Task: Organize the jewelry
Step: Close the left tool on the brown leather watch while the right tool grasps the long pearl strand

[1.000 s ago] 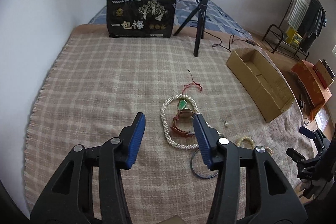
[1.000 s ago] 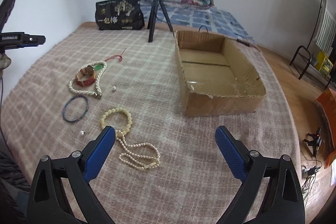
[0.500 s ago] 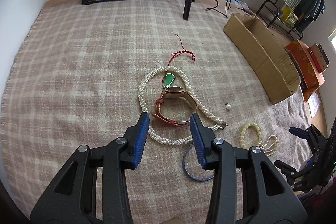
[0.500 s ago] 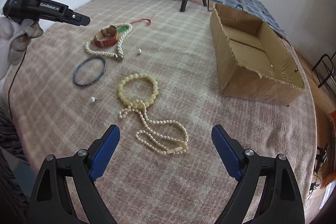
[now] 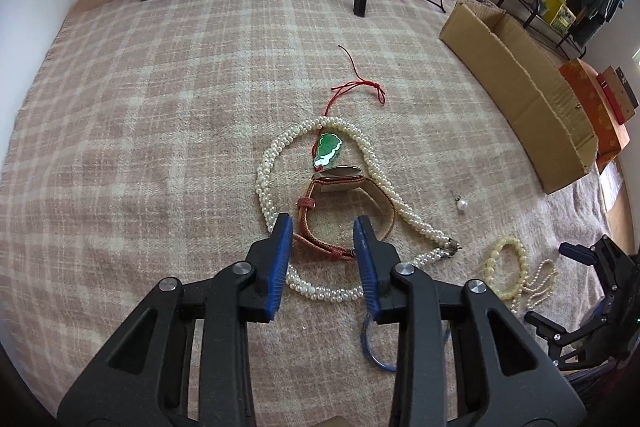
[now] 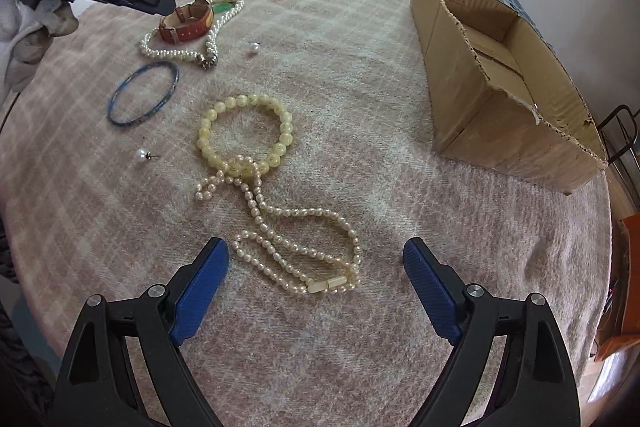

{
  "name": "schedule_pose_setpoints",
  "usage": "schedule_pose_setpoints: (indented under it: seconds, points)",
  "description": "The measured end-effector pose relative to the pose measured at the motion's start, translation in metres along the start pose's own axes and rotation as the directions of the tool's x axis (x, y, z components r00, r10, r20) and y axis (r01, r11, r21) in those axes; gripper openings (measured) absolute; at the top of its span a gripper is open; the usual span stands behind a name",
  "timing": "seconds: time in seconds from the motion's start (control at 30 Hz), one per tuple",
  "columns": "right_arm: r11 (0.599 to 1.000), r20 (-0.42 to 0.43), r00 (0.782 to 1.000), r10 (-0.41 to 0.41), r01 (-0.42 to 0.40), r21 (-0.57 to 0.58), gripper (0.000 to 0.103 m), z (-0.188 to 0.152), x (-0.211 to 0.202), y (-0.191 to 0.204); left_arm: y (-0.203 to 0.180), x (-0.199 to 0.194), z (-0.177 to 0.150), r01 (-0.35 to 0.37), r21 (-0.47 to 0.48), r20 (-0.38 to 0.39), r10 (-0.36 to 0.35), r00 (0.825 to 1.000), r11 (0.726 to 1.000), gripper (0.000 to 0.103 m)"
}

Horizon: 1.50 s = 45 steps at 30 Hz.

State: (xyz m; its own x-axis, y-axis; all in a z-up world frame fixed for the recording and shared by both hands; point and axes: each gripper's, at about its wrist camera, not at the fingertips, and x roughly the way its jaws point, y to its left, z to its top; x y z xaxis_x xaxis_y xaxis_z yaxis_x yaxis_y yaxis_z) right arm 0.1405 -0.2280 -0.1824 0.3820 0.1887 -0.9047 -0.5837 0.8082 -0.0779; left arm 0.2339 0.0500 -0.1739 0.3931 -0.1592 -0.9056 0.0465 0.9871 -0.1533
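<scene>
Straddling the near strap of the watch (image 5: 340, 211), the left gripper (image 5: 323, 227) is seen with its jaws narrowed but not closed, nothing yet held. The watch lies inside the loop of the pearl necklace (image 5: 276, 163), with the jade pendant (image 5: 328, 148) touching its case, so a closing grasp could catch pearls or drag the pendant's red cord (image 5: 352, 87) along; a tangled lift is judged the main risk. The strap could also be pinched edge-on and slip out. The right gripper (image 6: 316, 267) is held wide apart over the thin pearl strand (image 6: 296, 243), which is looped through the yellow bracelet (image 6: 244, 131); both could be pulled together. The box (image 6: 500, 83) stands unfilled, well apart.
</scene>
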Motion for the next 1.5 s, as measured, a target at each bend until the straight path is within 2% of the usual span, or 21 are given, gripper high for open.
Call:
schedule_pose_setpoints:
  seconds: [0.23,0.5,0.7,0.93,1.03,1.1,1.13,1.2,1.3,1.5]
  points:
    - [0.999,-0.001,1.000,0.000,0.000,0.036,0.089,0.001,0.004,-0.005,0.001,0.014,0.004,-0.027,0.014,-0.012,0.027,1.000,1.000,0.027]
    - [1.000,0.007,1.000,-0.011,0.010,0.025,0.089,0.002,0.008,0.000,0.006,0.029,0.010,-0.012,0.004,-0.039,0.012,0.999,1.000,0.021]
    - [0.999,0.004,1.000,0.007,-0.007,0.039,0.090,0.003,0.011,-0.002,0.007,0.034,0.011,-0.032,0.012,-0.037,0.032,0.999,0.999,0.008]
    - [0.998,-0.001,0.999,0.033,-0.032,0.050,0.087,0.005,0.012,-0.005,0.006,0.030,0.007,-0.048,0.029,-0.025,0.049,0.998,0.998,0.008]
    - [0.998,0.005,0.999,0.053,-0.053,0.029,0.072,0.005,0.009,-0.001,0.005,0.028,0.006,-0.056,0.035,-0.020,0.056,0.998,0.998,0.007]
    - [0.998,0.012,0.998,0.059,-0.060,0.016,0.056,0.006,0.007,0.002,0.005,0.028,0.007,-0.059,0.038,-0.017,0.060,0.998,0.998,0.007]
    - [0.998,0.015,0.998,0.065,-0.065,0.014,0.051,0.005,0.007,0.004,0.004,0.028,0.007,-0.061,0.038,-0.015,0.062,0.998,0.997,0.007]
    - [0.997,0.022,0.997,0.079,-0.079,0.014,0.032,0.006,0.006,0.004,0.003,0.028,0.007,-0.065,0.039,-0.013,0.065,0.998,0.997,0.007]
    - [0.995,0.025,0.995,0.096,-0.096,0.017,0.010,0.006,0.005,0.006,0.002,0.027,0.007,-0.066,0.037,-0.006,0.066,0.998,0.997,0.007]
    - [0.997,0.037,0.996,0.080,-0.080,0.008,0.006,0.007,-0.002,0.010,0.002,0.019,0.004,-0.063,0.031,0.014,0.063,0.998,0.998,0.007]
